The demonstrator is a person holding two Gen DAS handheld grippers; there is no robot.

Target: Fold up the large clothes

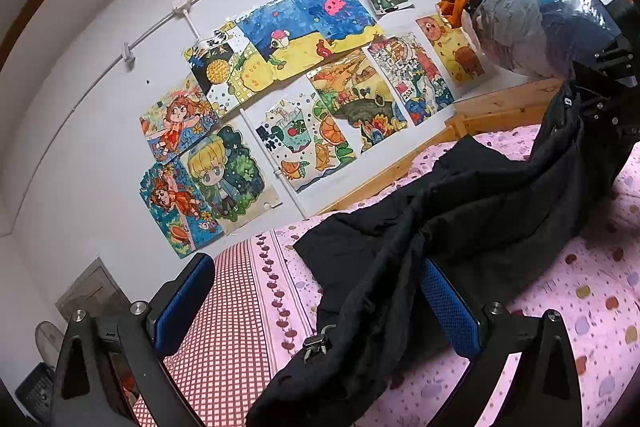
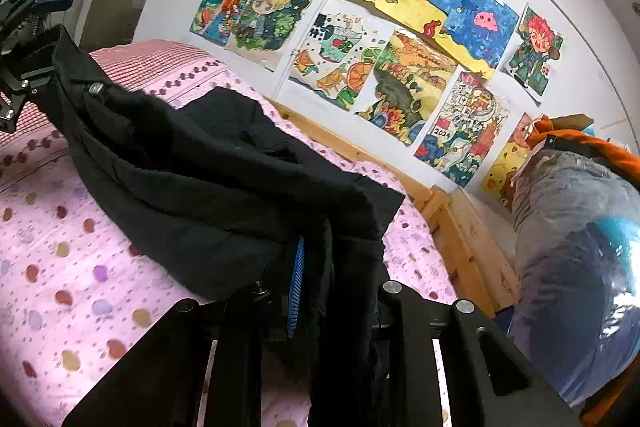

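The black padded jacket lay across the pink-dotted bed, one end raised off the sheet. The right gripper had its fingers pinched tight on a thick fold of hem, probably to carry that edge over. The left gripper stood with fingers spread wide, the jacket draped against one and unclamped, likely only propping it.

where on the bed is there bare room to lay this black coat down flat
Bare pink sheet lies on the near side of the black coat, and more toward the checked pillow end. It is crowded along the wooden rail, where the plastic-wrapped bundle sits.
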